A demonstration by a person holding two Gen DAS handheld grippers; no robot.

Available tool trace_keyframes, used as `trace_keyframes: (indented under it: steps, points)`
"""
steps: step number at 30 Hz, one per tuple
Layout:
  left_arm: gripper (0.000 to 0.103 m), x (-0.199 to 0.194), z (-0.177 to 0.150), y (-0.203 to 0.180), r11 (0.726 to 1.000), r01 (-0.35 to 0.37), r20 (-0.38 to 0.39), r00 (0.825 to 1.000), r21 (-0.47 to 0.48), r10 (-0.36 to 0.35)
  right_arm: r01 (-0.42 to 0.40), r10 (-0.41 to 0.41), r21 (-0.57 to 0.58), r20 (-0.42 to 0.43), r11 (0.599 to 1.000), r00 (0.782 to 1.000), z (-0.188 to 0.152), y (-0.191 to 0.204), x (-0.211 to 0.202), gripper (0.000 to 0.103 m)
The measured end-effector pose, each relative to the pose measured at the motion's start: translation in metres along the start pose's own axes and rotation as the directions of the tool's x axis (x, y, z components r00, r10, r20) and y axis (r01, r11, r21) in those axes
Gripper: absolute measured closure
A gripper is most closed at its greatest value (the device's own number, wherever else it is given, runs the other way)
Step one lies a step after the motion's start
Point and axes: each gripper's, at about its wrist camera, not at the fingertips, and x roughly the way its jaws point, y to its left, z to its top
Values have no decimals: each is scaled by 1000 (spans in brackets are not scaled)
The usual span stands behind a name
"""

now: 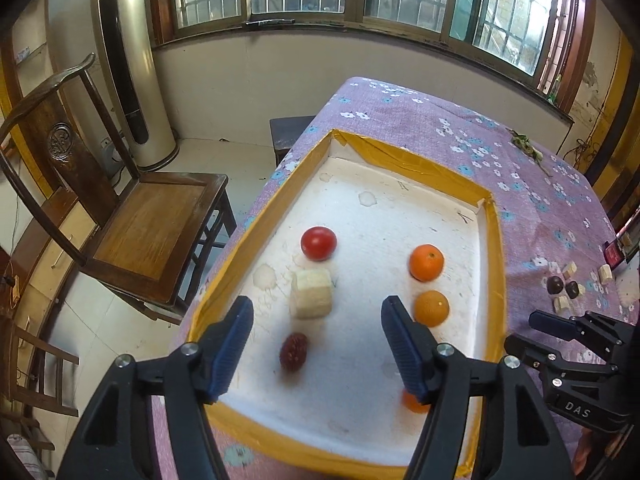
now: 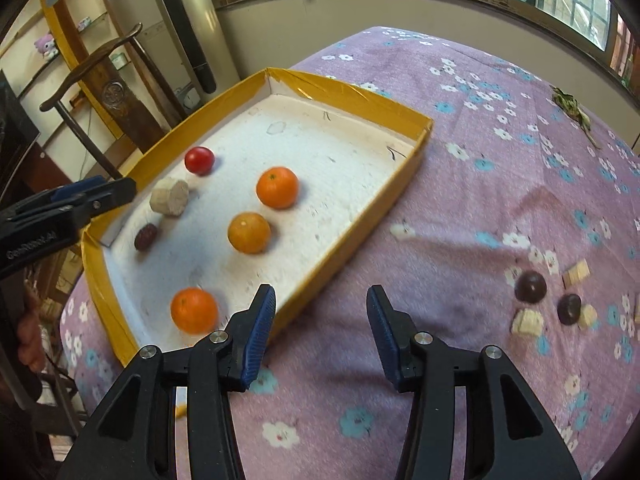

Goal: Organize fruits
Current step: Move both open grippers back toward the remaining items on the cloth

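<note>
A yellow-rimmed tray (image 1: 494, 280) (image 2: 352, 92) with a white floor lies on the purple flowered cloth. It holds a red tomato (image 1: 318, 243) (image 2: 199, 160), three oranges (image 1: 426, 262) (image 1: 431, 308) (image 2: 194, 310), a pale chunk (image 1: 311, 294) (image 2: 169, 196) and a dark red date (image 1: 293, 352) (image 2: 145, 236). My left gripper (image 1: 318, 308) hovers open over the tray, gripping nothing. My right gripper (image 2: 320, 292) stands open over the cloth beside the tray's wall, with nothing between its fingers. To its right lie two dark round fruits (image 2: 530, 286) (image 2: 569, 308) and several pale chunks (image 2: 528, 322).
A wooden chair (image 1: 152, 220) and a tall floor air conditioner (image 1: 128, 64) stand left of the table. A dark stool (image 1: 288, 132) sits by the table's far corner. Green scraps (image 1: 528, 146) (image 2: 572, 108) lie at the far right of the cloth.
</note>
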Motion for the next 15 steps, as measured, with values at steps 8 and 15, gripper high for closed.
trace_keyframes:
  steps: [8,15]
  points:
    - [23,-20,-12,-28,1000,-7,16,1000,20,6,10,-11,55,7,998,1000,-22,-30,-14,50]
    - [22,-22,-14,-62,998,41,-1,999,53,-41,46,-54,148,51,988,997,-46,-74,-37,46]
